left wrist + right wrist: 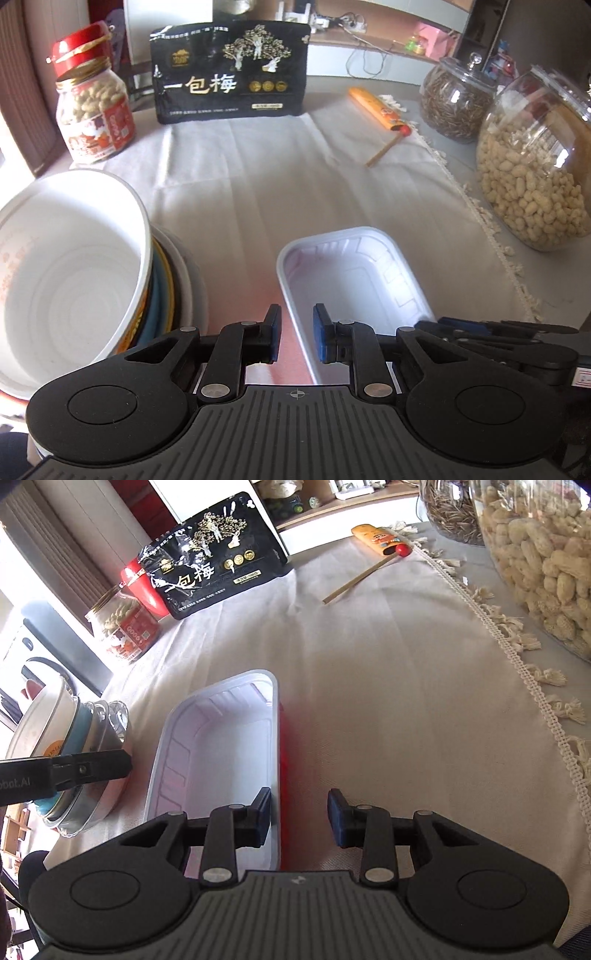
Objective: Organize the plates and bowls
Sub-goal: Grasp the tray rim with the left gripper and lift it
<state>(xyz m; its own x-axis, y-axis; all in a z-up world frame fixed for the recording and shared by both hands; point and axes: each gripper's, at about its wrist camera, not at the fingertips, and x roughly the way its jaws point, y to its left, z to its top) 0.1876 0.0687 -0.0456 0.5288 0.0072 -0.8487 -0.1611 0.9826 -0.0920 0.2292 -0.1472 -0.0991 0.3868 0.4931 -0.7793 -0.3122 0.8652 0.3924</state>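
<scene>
A rectangular tray [354, 280], white inside and red outside, lies empty on the white cloth. My left gripper [297, 334] stands over its left rim with the jaws narrowly apart; a strip of red shows between pad and rim, so nothing is pinched. To its left a white bowl [70, 273] leans tilted on a stack of bowls and plates [166, 295]. In the right wrist view my right gripper [300, 818] is open astride the right rim of the tray [221, 746], one finger inside and one outside, apart from it. A left finger [92, 768] shows before the stack [99, 720].
A red-lidded peanut jar [92, 110] and a black snack bag [231, 74] stand at the back. Glass jars of peanuts [535, 173] and seeds [458, 99] crowd the right. An orange sleeve with a chopstick [380, 110] lies near the cloth's fringed edge [491, 240].
</scene>
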